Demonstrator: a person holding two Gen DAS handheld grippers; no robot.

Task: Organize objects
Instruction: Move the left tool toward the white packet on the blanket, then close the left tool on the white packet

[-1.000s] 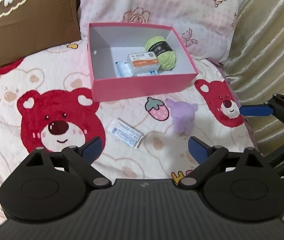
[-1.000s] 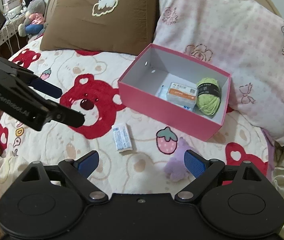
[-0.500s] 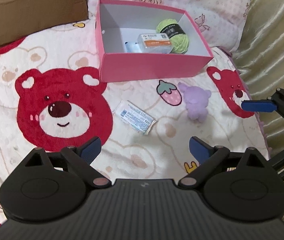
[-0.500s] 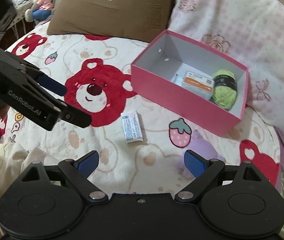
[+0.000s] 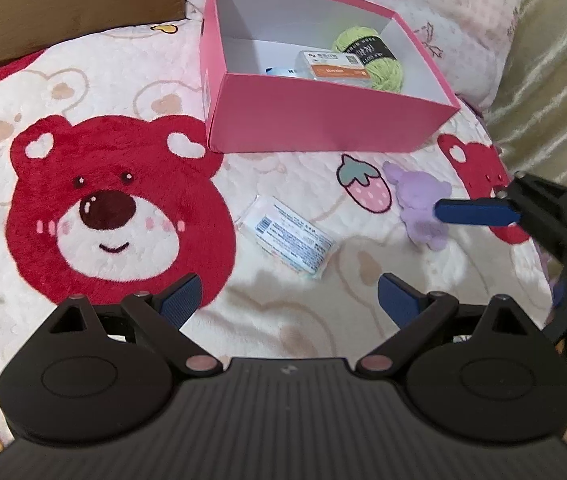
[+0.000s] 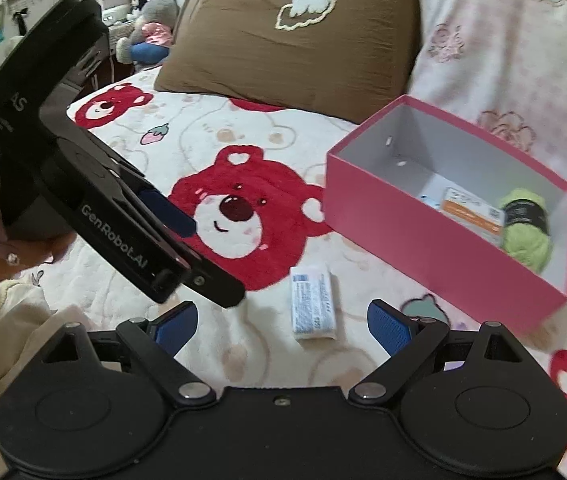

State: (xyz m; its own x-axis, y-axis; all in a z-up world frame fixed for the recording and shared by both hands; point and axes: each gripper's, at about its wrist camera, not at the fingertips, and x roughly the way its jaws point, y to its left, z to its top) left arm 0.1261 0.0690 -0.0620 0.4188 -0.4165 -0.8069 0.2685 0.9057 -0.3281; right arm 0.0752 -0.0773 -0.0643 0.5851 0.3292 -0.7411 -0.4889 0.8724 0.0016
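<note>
**A:** Which piece goes next, and who is nearer?

**B:** Two things lie loose on the bear-print blanket [image 5: 95, 92]: a flat tissue packet [image 5: 291, 240] and a purple plush toy [image 5: 419, 208]. The packet sits just ahead of the left gripper [image 5: 289, 294], between its spread fingertips in that view, with its long axis running diagonally from upper left to lower right. The left gripper holds nothing, jaws wide apart.

**A:** And the right one?

**B:** The right gripper [image 6: 281, 320] is also spread and empty. From its own camera the packet [image 6: 313, 304] lies just ahead too, long axis pointing nearly straight away. In the left view one blue finger [image 5: 475, 212] of the right gripper overlaps the plush toy, so I judge the right hand the better candidate for the toy, though whether it touches the toy I cannot tell.

**A:** Where does everything end up?

**B:** In the pink box [image 5: 323, 120], open-topped, beyond both items. It already holds a green yarn ball [image 5: 375, 60], an orange-labelled carton [image 5: 335, 68] and something pale blue [image 5: 279, 71] mostly hidden behind the front wall. Its left half looks free.
</note>
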